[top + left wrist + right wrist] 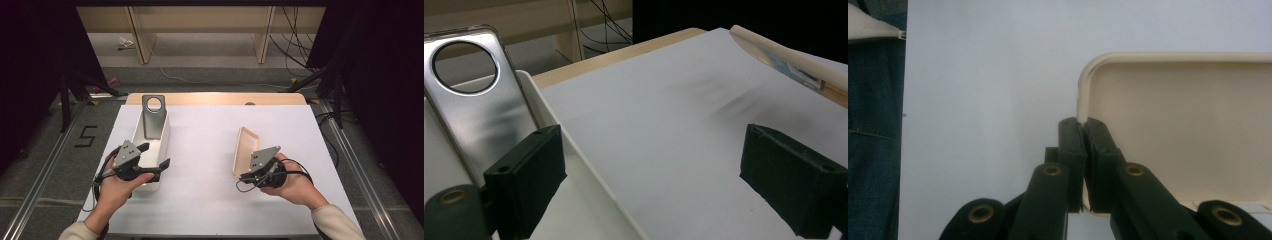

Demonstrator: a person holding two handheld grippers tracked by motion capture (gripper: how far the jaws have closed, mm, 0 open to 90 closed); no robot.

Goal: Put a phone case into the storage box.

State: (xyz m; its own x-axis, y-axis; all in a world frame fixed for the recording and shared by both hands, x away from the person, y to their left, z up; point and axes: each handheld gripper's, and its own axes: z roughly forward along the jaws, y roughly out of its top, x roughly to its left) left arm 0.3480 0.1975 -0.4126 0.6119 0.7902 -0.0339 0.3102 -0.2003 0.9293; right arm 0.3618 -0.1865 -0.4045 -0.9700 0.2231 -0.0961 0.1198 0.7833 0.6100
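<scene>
White table, right gripper pinching cream lid rim

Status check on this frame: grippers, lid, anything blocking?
Right gripper shut on lid rim, lid tilted up. Left gripper open over white bin, holding nothing. Metal plate stands in bin. Nothing between lid and bin.

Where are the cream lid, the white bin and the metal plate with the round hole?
cream lid [243, 148], high view, on its inner face.
white bin [161, 143], high view, on its right wall.
metal plate [479, 115], left gripper view, on its flat face below the hole.
</scene>
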